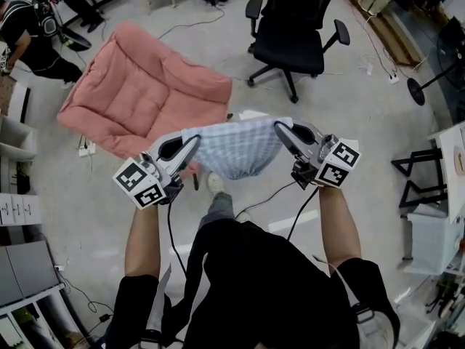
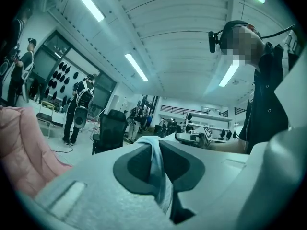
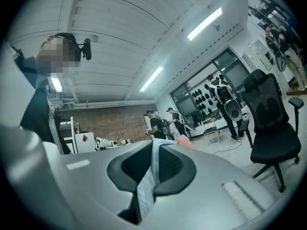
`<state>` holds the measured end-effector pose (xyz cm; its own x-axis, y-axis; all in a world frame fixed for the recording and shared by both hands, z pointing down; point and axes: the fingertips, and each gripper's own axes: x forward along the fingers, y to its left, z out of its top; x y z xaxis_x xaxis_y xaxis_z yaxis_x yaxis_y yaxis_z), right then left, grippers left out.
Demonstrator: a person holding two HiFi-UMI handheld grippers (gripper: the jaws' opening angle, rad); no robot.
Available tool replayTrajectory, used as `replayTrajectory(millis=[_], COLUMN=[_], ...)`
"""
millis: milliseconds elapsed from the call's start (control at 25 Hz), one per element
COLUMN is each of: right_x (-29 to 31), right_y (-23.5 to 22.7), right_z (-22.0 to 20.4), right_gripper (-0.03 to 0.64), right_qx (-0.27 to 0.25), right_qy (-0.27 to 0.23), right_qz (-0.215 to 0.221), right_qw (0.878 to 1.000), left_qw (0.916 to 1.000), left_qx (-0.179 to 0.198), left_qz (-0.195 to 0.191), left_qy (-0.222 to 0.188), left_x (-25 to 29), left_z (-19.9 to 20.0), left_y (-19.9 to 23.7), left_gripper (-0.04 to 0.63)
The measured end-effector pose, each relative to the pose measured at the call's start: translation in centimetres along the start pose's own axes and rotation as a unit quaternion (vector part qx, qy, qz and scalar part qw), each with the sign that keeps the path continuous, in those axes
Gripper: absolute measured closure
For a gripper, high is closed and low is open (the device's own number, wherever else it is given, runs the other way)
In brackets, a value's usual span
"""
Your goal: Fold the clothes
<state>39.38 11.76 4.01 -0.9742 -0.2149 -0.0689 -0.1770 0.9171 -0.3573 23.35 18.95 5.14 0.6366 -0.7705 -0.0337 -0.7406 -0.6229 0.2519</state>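
Observation:
A light blue checked garment (image 1: 238,148) hangs in the air in front of the person, stretched between both grippers above the floor. My left gripper (image 1: 193,142) is shut on its left top corner; the pale cloth (image 2: 157,169) is pinched between the dark pads in the left gripper view. My right gripper (image 1: 279,129) is shut on the right top corner, and the cloth (image 3: 147,183) runs down between its pads in the right gripper view. The garment sags in the middle and its lower edge hangs free.
A large pink padded cushion (image 1: 142,89) lies on the floor at the left. A black office chair (image 1: 294,27) stands ahead on the right. Cables (image 1: 280,189) trail over the floor. Other people (image 1: 29,38) stand at the far left. Shelving (image 1: 443,195) lines the right.

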Motion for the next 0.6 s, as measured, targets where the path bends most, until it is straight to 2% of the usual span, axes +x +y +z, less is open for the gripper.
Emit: replayTrajectory(millis=[200,360,600], right_x=[3.0,7.1,13.6], right_y=[-3.7,-7.2,-11.8], right_z=[-1.2,-1.7,-1.8], right_gripper=[0.604,0.604,0.604], right_qx=[-0.031,-0.060,-0.049], right_qy=[0.035,0.061,0.080], right_qz=[-0.016,-0.021,-0.002], right_qw=[0.999,0.996,0.996], left_qw=[0.9990,0.9966,0.9945], left_qx=[0.016,0.006,0.022], left_qz=[0.039,0.079,0.101], left_qy=[0.011,0.019,0.016], left_x=[1.3,2.2,2.4], left_z=[-1.1,-1.1,0.0], left_y=[4.8,10.3,17.3], left_gripper=[0.561,0.561,0.561])
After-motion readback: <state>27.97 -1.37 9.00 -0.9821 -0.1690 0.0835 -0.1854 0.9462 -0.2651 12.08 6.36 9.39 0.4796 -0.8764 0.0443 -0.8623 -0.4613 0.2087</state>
